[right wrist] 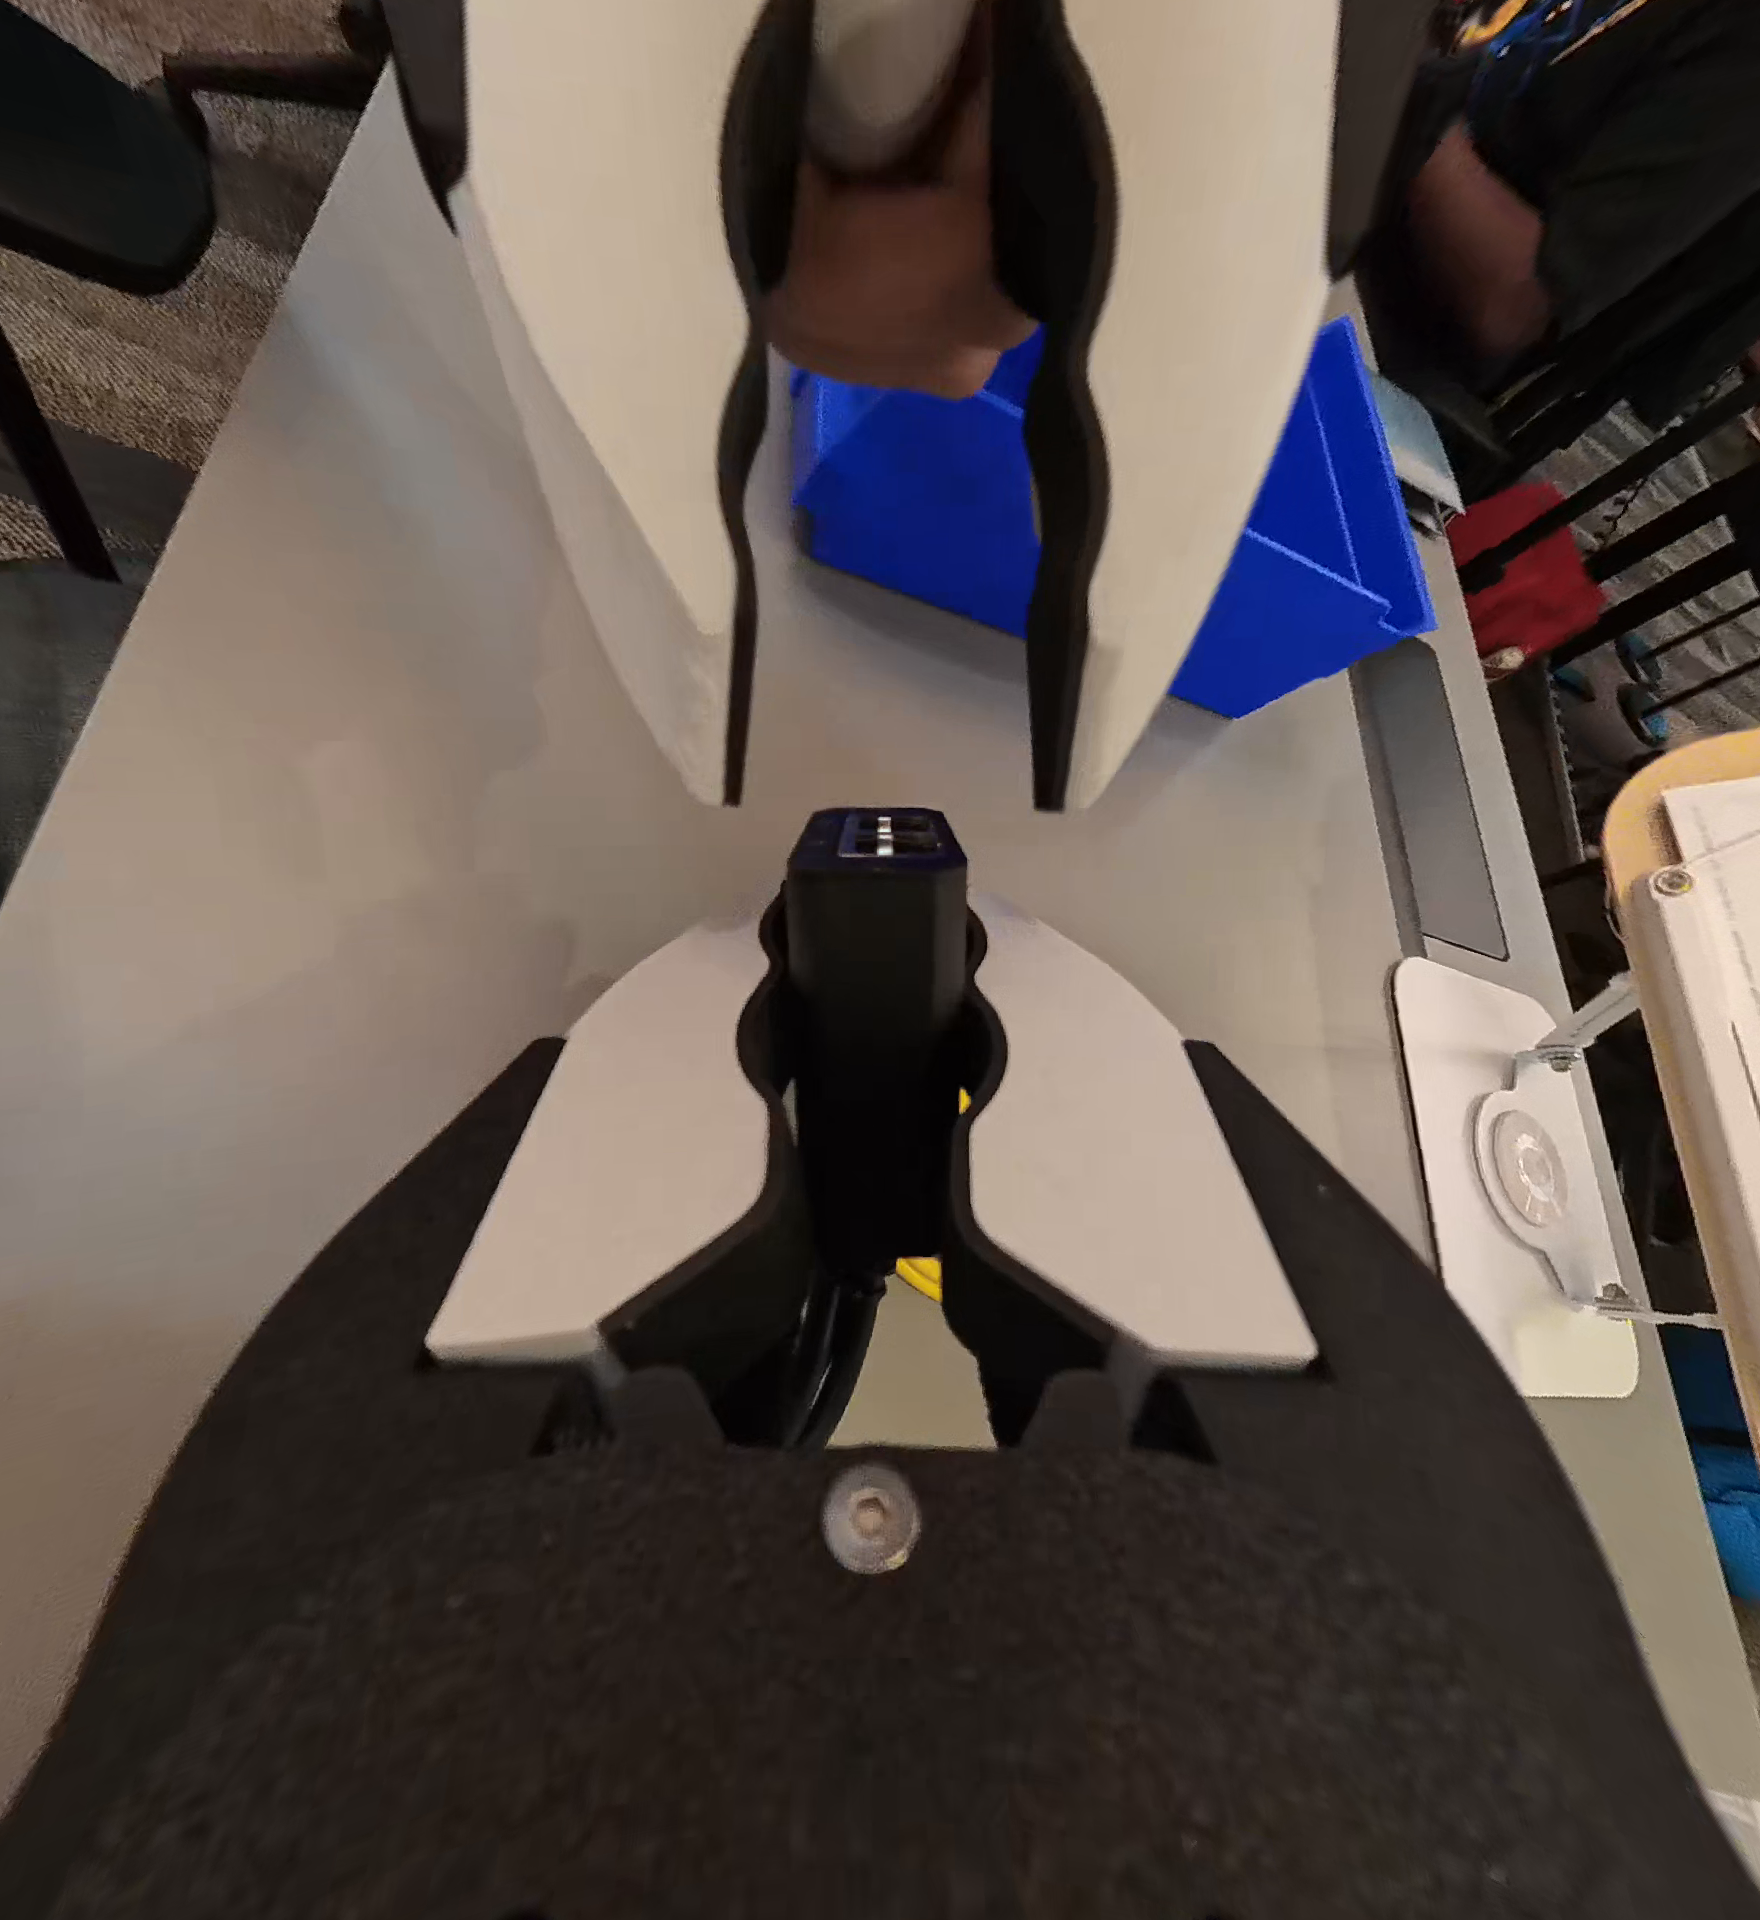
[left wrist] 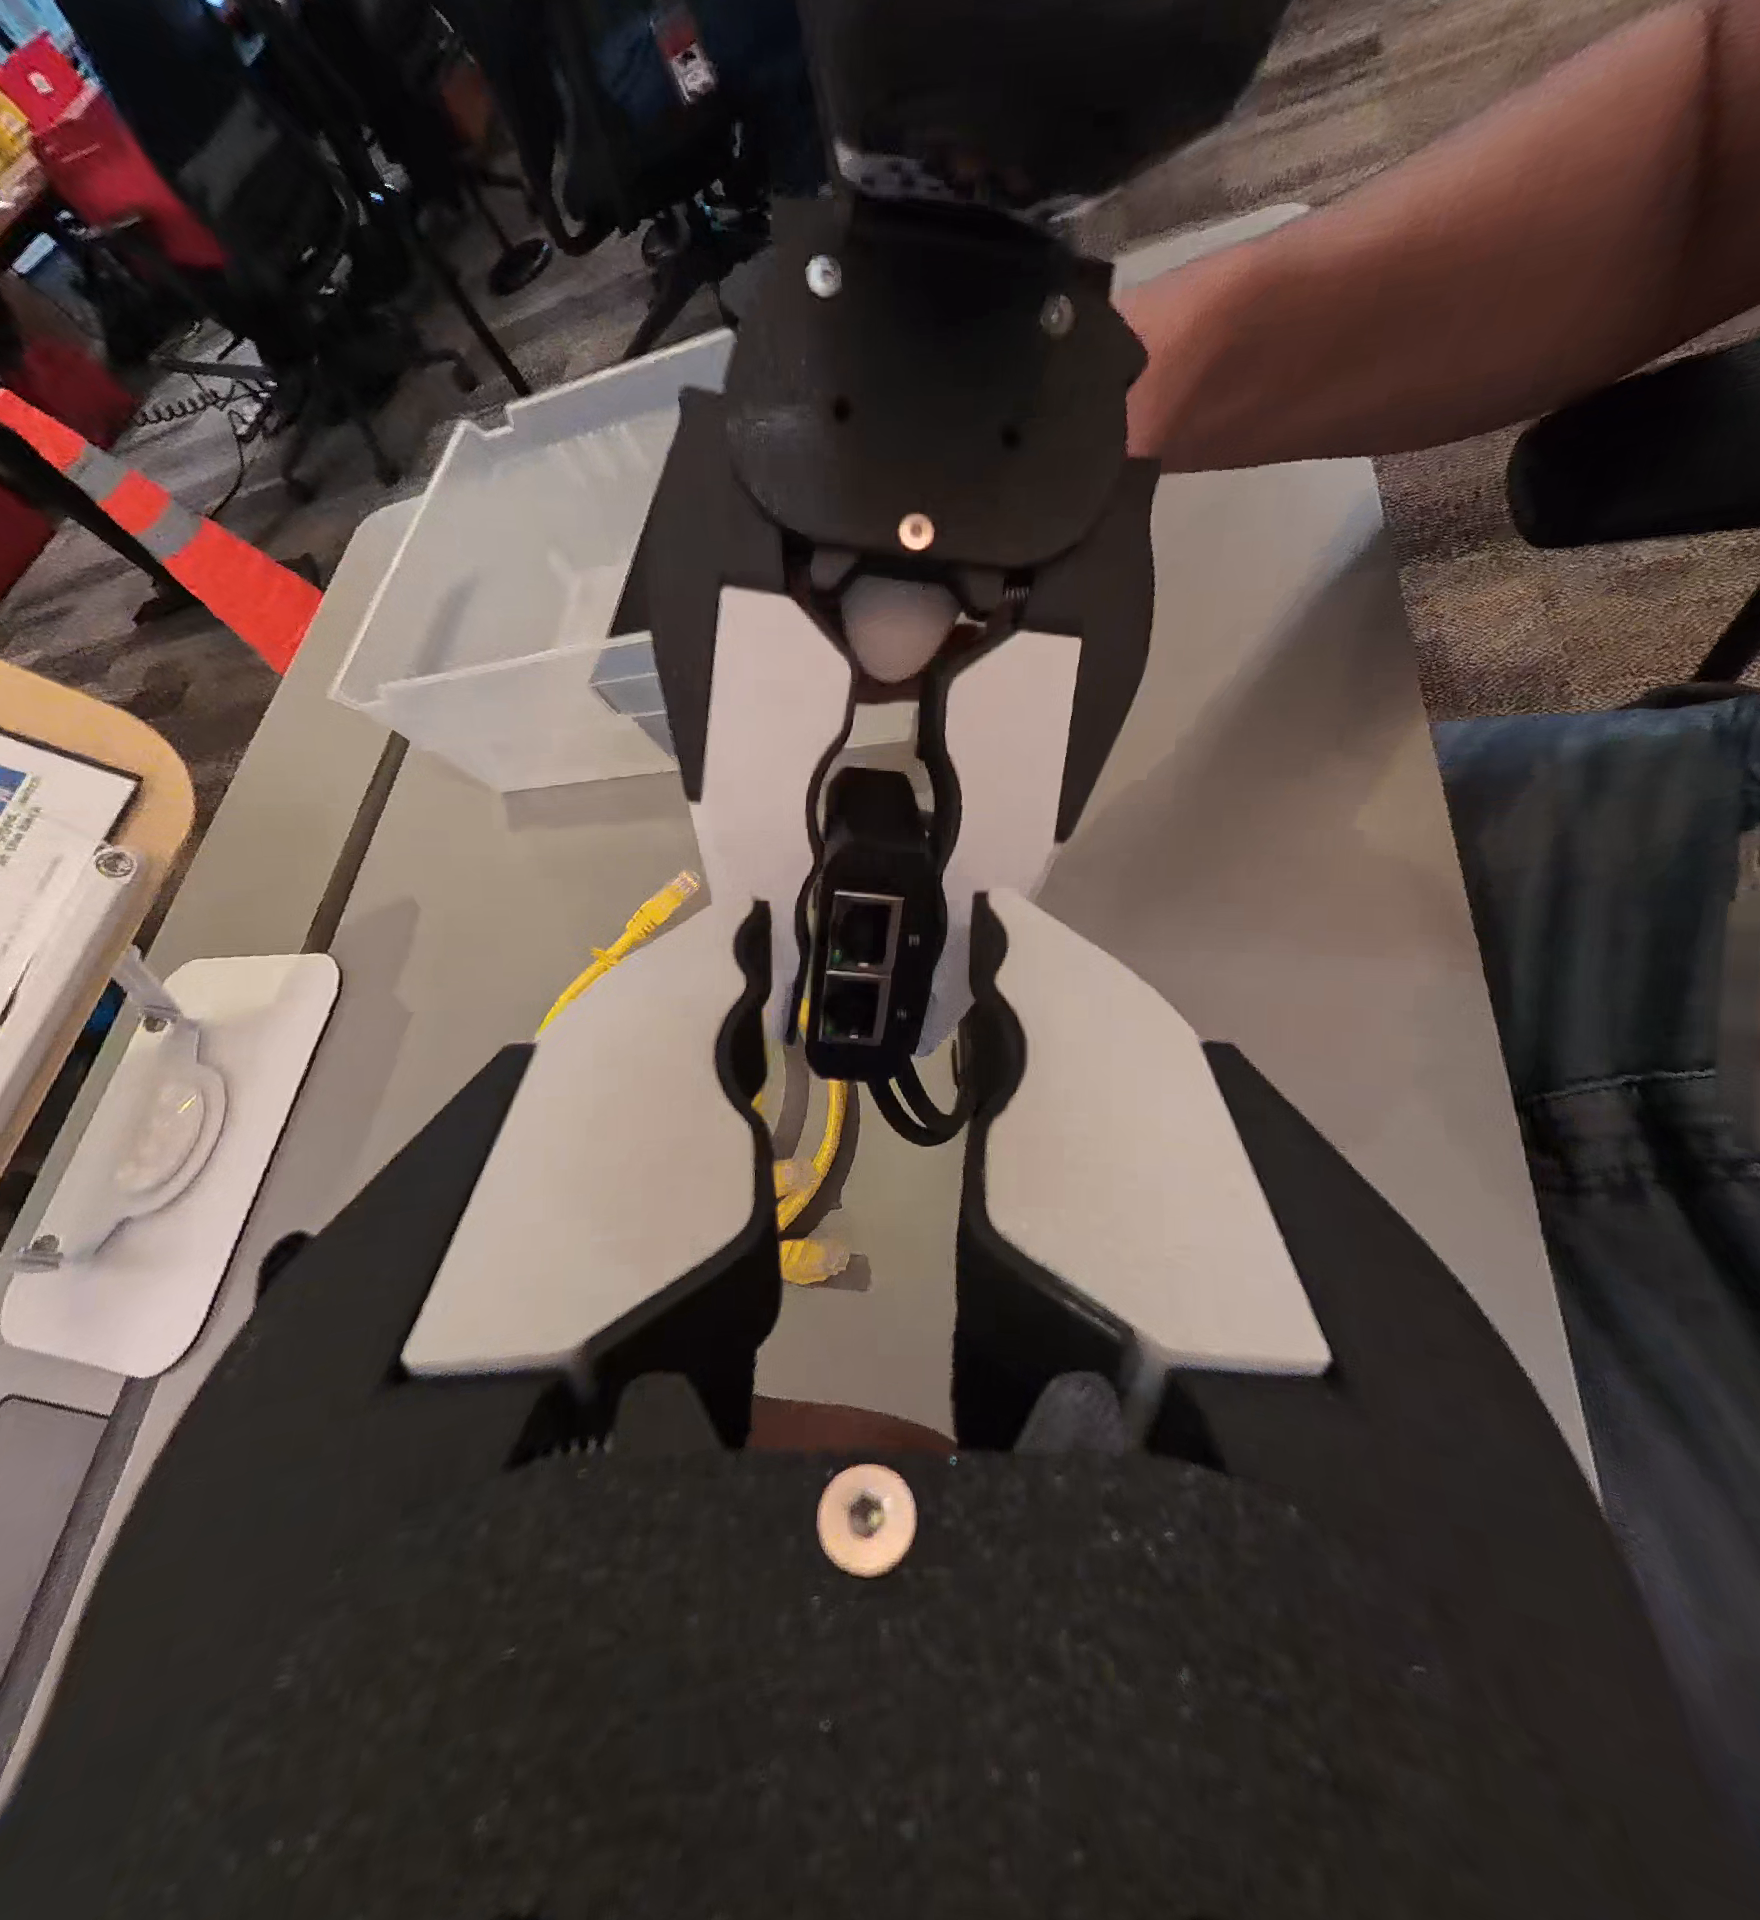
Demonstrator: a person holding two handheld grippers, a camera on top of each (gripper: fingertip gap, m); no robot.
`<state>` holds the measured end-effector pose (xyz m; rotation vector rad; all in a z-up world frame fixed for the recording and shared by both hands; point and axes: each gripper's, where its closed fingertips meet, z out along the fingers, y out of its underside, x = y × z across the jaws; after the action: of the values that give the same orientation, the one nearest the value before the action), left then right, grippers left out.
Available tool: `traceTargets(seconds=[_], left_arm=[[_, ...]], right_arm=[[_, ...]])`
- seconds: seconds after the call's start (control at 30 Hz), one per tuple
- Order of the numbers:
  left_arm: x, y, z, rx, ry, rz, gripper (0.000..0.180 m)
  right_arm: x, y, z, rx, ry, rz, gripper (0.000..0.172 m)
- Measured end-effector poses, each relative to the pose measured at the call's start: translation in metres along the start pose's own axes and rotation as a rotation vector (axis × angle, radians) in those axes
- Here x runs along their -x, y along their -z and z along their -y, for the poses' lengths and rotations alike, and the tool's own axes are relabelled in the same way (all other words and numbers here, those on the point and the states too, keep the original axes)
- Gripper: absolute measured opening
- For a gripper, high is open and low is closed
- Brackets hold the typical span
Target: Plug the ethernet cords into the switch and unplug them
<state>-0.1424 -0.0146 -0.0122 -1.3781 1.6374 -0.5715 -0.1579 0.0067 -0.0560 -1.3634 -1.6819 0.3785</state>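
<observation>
Right gripper [right wrist: 871,935], lower centre of the right wrist view, was closed on a small black plastic box-shaped switch [right wrist: 871,914]. Both black finger pads pressed its sides, and its port end stuck out past the fingertips. In the left wrist view the same switch [left wrist: 868,956] sat at frame centre, held off the grey table [left wrist: 1219,935] with two stacked metal-rimmed ports facing the camera. Thin black leads hung from its lower end.

Left gripper [left wrist: 868,977], lower centre of its own view, stood partly open with nothing in its grasp. Its fingertips flanked the switch's port face, with a clear gap on each side. In the right wrist view it came down from the top of the frame, fingertips just short of the switch.

Yellow ethernet cords [left wrist: 814,1174] lay loose on the table below the switch, none plugged in. One clear-tipped plug [left wrist: 670,902] rested left of centre.

A clear plastic bin [left wrist: 533,623] stood upper left in the left wrist view. A blue plastic bin [right wrist: 1271,540] stood upper right in the right wrist view. A white flat stand base [left wrist: 180,1164] lay at the table's left edge.
</observation>
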Motion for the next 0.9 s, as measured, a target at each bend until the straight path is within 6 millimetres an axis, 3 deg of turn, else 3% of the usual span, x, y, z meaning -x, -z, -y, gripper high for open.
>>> traceTargets(seconds=[0.17,0.27,0.5,0.63,0.77,0.9], left_arm=[[-0.006,-0.005,-0.011,0.059,-0.059,-0.001,0.035],[-0.004,-0.007,-0.016,0.079,-0.099,0.035,0.022],[-0.004,-0.001,-0.015,0.044,-0.148,0.062,0.022],[0.000,0.014,-0.013,-0.063,-0.097,0.077,0.022],[0.005,0.030,-0.002,-0.304,0.035,0.074,0.021],[0.004,0.029,-0.014,-0.404,0.146,0.047,0.022]], right_arm=[[0.006,-0.005,0.006,0.008,0.002,0.019,0.025],[0.006,-0.007,0.006,0.012,0.003,0.019,0.025],[0.006,-0.009,0.009,-0.011,0.048,0.003,0.025],[0.001,-0.010,-0.012,0.050,0.047,-0.036,0.040],[0.002,-0.012,-0.008,-0.066,-0.070,-0.003,0.046],[0.001,-0.008,-0.006,-0.136,-0.173,0.061,0.018]])
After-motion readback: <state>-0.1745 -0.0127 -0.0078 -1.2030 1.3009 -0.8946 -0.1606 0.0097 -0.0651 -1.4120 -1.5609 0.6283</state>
